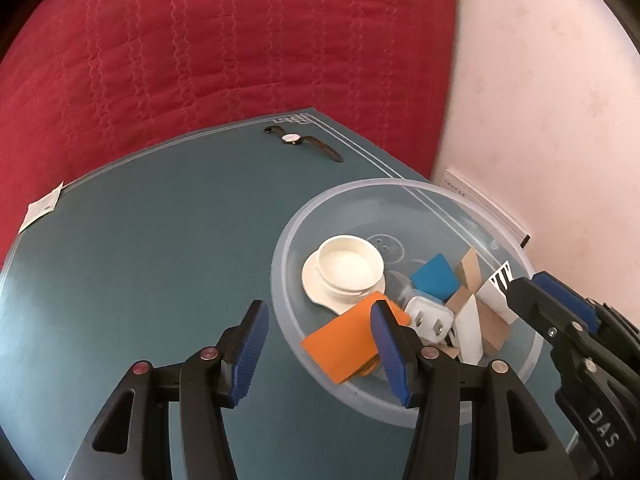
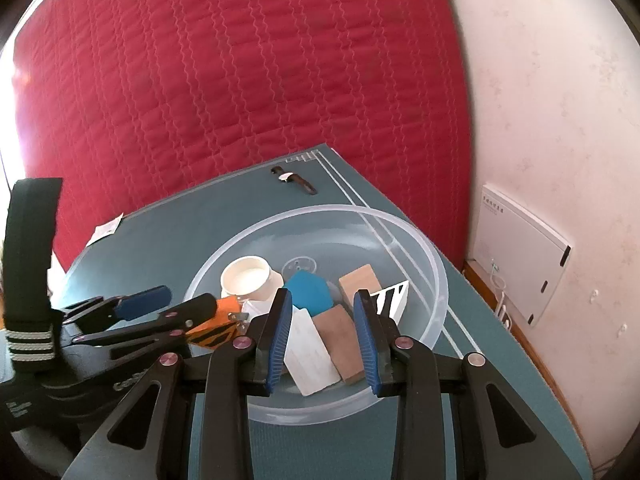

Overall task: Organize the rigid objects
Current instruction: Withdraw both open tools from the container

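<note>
Left wrist view: left gripper [image 1: 316, 350] has its jaws apart, straddling the near rim of the clear bowl [image 1: 288, 240], gripping nothing. Right gripper [image 2: 322, 338] stands parted too, empty — over the bowl's blocks. Inside lie an orange card [image 1: 344, 340], white charger [image 1: 434, 318] and cream lid [image 1: 344, 272]. Farther back, a wristwatch [image 1: 298, 142] rests on the teal mat [image 1: 140, 260].

We see our left gripper [image 1: 318, 354] open over the bowl's [image 1: 400, 408] left rim — a watch [image 1: 301, 142] lies near the mat's [image 1: 140, 260] far corner.
</note>
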The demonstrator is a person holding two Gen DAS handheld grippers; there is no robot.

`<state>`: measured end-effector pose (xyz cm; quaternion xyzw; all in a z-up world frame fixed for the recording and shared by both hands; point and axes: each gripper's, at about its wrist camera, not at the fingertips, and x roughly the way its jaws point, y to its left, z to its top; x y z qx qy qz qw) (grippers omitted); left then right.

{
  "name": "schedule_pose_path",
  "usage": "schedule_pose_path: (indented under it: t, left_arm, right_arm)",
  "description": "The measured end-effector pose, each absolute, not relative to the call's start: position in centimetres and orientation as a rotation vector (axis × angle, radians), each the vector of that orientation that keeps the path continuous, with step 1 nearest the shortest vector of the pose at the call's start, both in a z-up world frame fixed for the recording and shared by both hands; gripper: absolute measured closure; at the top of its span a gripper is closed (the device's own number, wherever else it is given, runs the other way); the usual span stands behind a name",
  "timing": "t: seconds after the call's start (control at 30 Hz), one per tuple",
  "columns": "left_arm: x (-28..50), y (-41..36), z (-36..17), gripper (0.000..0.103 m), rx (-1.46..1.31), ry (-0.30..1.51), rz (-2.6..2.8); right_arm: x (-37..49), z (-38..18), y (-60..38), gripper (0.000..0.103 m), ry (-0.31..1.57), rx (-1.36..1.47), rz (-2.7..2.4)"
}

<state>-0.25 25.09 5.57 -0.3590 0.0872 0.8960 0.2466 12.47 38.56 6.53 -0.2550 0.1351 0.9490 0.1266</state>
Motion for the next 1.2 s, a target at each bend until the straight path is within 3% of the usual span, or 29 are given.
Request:
schedule_pose_path:
  t: [0.17, 0.33, 1.2]
  left_arm:
    - [0.2, 23.9, 6.1, 0.034, -0.964, 0.237, 2.494]
    - [0.4, 22.8, 6.3, 0.030, -0.953, 0.258, 2.552]
    - [0.6, 23.1, 5.4, 0.029, -0.978, 0.333, 2.534]
  right_arm:
    - [12.5, 6.6, 38.4, 0.070, 0.392, -0.744, 2.763]
    - [12.6, 6.7, 38.3, 0.070, 0.395, -0.745, 2.763]
    - [12.6, 6.5, 38.3, 0.069, 0.397, -0.762, 2.773]
